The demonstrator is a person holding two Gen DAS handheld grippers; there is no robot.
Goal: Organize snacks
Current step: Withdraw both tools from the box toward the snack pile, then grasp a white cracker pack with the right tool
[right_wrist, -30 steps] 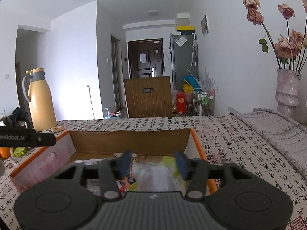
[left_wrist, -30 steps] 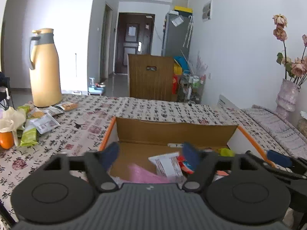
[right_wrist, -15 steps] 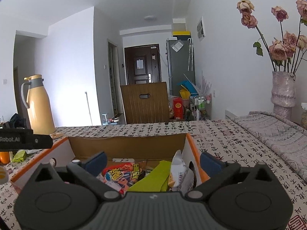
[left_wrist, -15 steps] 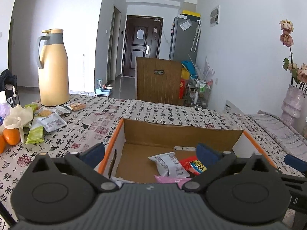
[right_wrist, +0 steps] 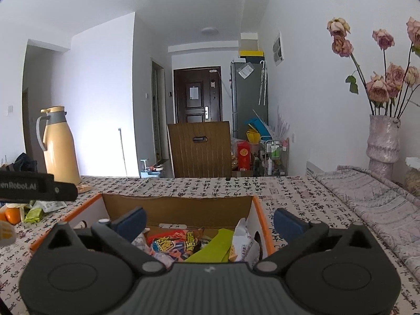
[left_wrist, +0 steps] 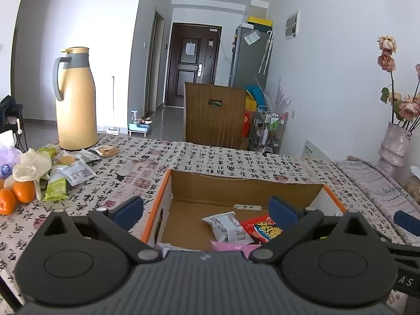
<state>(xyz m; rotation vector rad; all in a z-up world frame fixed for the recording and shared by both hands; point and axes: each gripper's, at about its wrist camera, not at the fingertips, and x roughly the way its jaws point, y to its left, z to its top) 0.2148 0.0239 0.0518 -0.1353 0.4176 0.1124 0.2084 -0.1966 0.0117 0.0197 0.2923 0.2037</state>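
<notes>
Claws are both hanging spread wide and empty over the cardboard box [left_wrist: 244,183]: left claw [left_wrist: 207,211], right claw [right_wrist: 210,221], snack packets [right_wrist: 183,241] lying inside.

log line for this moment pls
left gripper: open, empty | right gripper: open, empty | both above cardboard box | loose snacks left on table

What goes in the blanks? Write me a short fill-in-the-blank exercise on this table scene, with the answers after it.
1. The red snack bag lies inside the ____ box.
2. The left gripper and the right gripper both have their jaws ____.
3. The snack packets not yet in the box lie in front of the tall ____ thermos jug.
4. The oranges sit on the ____ edge of the left wrist view.

Answers: cardboard; open; yellow; left
</notes>
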